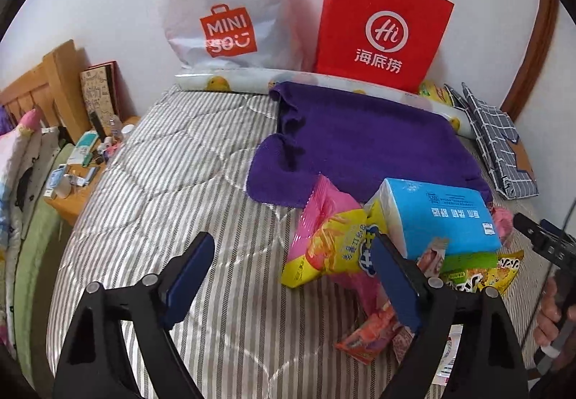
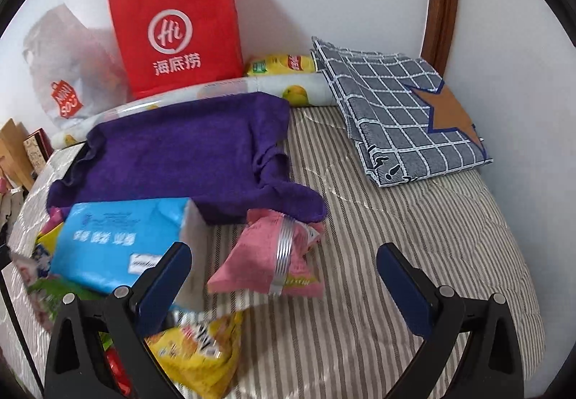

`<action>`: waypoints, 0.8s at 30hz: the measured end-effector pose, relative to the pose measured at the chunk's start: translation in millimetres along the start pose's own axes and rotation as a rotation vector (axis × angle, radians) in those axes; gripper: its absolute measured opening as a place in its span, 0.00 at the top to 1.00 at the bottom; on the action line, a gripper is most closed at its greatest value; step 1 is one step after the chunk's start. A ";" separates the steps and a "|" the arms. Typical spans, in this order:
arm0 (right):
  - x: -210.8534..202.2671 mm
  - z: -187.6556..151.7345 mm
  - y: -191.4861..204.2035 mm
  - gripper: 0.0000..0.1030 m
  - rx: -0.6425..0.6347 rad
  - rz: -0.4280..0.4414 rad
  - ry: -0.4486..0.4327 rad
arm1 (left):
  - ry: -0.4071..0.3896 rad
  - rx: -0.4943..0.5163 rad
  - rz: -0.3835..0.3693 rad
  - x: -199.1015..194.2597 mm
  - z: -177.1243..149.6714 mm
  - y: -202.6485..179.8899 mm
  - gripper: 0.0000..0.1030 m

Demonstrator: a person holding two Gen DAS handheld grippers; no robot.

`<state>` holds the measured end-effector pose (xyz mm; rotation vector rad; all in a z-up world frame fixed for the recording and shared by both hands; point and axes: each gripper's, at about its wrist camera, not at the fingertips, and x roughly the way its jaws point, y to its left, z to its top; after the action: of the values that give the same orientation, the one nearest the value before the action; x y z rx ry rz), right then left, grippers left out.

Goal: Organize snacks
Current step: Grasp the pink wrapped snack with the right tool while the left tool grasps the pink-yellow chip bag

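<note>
A heap of snack packets lies on the striped bed: a yellow and pink chip bag (image 1: 329,240), a blue tissue pack (image 1: 442,215) on top, a green and yellow packet (image 1: 478,269), and an orange-red packet (image 1: 370,334). My left gripper (image 1: 293,276) is open and empty just left of the heap. In the right wrist view the blue pack (image 2: 122,240), a pink packet (image 2: 273,255) and a yellow packet (image 2: 201,352) lie before my right gripper (image 2: 284,276), which is open and empty. The pink packet sits between its fingers, untouched.
A red paper bag (image 1: 381,25) and a white Miniso plastic bag (image 1: 226,14) stand against the back wall. A purple towel (image 1: 360,143) lies behind the snacks. A folded checked cloth (image 2: 403,107) is at right. A cluttered bedside table (image 1: 86,161) is at left.
</note>
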<state>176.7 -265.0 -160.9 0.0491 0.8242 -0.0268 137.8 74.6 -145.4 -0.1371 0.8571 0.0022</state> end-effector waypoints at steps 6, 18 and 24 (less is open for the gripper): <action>24.3 7.6 -1.7 0.03 0.024 0.013 0.026 | -0.008 -0.071 -0.016 8.5 5.5 14.9 0.15; 66.1 4.2 -6.8 0.39 0.066 0.106 0.160 | 0.071 -0.006 -0.042 30.5 12.2 13.1 0.16; 58.2 4.1 -8.6 0.48 0.053 0.088 0.144 | 0.093 -0.012 -0.159 38.0 18.5 7.9 0.18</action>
<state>218.9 -274.1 -201.1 0.1387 0.9648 0.0385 176.1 82.7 -163.1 -0.2180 0.9370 -0.1493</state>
